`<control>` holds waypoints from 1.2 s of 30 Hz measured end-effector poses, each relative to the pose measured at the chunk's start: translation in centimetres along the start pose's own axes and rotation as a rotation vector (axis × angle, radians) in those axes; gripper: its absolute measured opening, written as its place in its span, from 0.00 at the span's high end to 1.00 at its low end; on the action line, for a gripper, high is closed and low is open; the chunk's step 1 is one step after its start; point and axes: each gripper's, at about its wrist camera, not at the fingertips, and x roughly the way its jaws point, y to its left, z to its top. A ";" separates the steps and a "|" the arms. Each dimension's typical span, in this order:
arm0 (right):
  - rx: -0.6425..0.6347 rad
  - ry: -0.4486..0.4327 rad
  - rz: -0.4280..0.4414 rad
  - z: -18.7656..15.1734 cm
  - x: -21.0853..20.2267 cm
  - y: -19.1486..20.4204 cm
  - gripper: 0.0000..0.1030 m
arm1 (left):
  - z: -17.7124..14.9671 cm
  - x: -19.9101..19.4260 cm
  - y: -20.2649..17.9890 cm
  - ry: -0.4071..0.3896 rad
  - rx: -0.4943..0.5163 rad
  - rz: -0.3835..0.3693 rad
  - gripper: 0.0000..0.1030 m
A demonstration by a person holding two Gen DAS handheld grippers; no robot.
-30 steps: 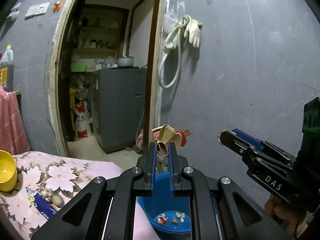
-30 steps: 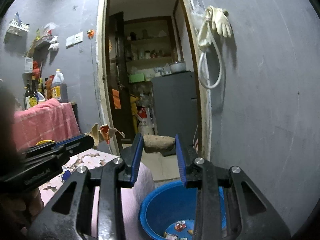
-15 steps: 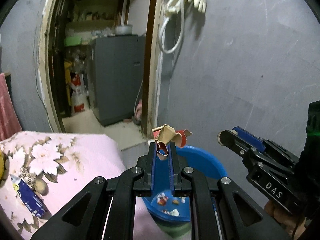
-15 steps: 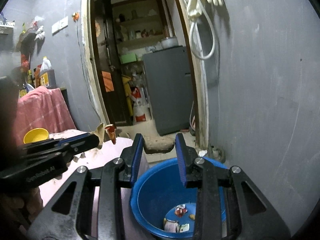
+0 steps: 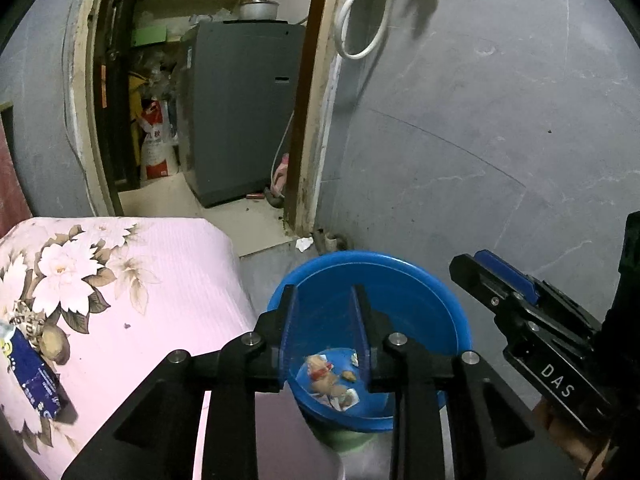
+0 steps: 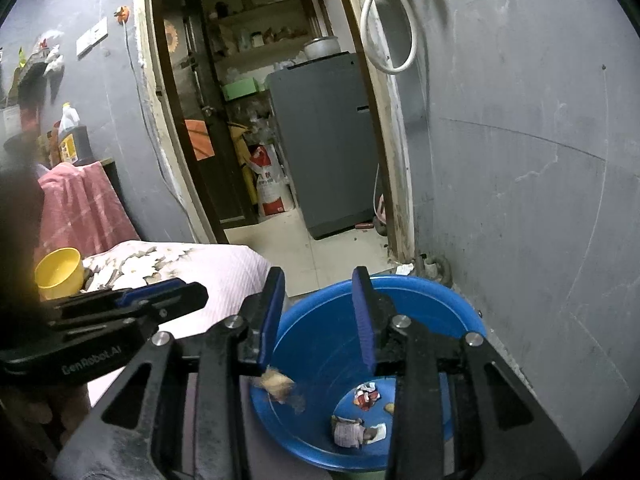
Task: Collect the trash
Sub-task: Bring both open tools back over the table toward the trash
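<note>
A blue basin (image 5: 424,292) stands on the floor beside the bed, also in the right wrist view (image 6: 420,300). Several scraps of trash (image 5: 330,380) lie in its bottom. My left gripper (image 5: 323,304) is open and empty above the basin. A crumpled tan and red wrapper (image 6: 280,386) is blurred in mid-air inside the basin. My right gripper (image 6: 318,300) is open and empty over the basin's near side; it also shows at the right of the left wrist view (image 5: 492,276).
The bed with a pink flowered cover (image 5: 168,288) lies left of the basin, with a blue packet (image 5: 36,376) on it. A yellow bowl (image 6: 60,268) sits on the bed. A grey wall (image 5: 480,140) is close behind the basin. An open doorway (image 6: 280,120) lies ahead.
My left gripper opened and let go of the crumpled wrapper, which falls into the basin. Both grippers tipped down toward the basin.
</note>
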 end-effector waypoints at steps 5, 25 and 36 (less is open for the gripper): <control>0.001 -0.007 0.001 0.1 -0.2 0.2 0.59 | 0.0 -0.8 0.2 -0.017 -0.005 0.004 0.73; -0.051 -0.096 0.020 2.5 -5.0 4.7 0.54 | 0.9 -8.5 1.9 -0.144 -0.030 0.055 0.66; -0.095 -0.176 0.063 4.1 -7.9 10.3 0.28 | 0.2 -16.3 5.4 -0.292 -0.079 0.149 0.51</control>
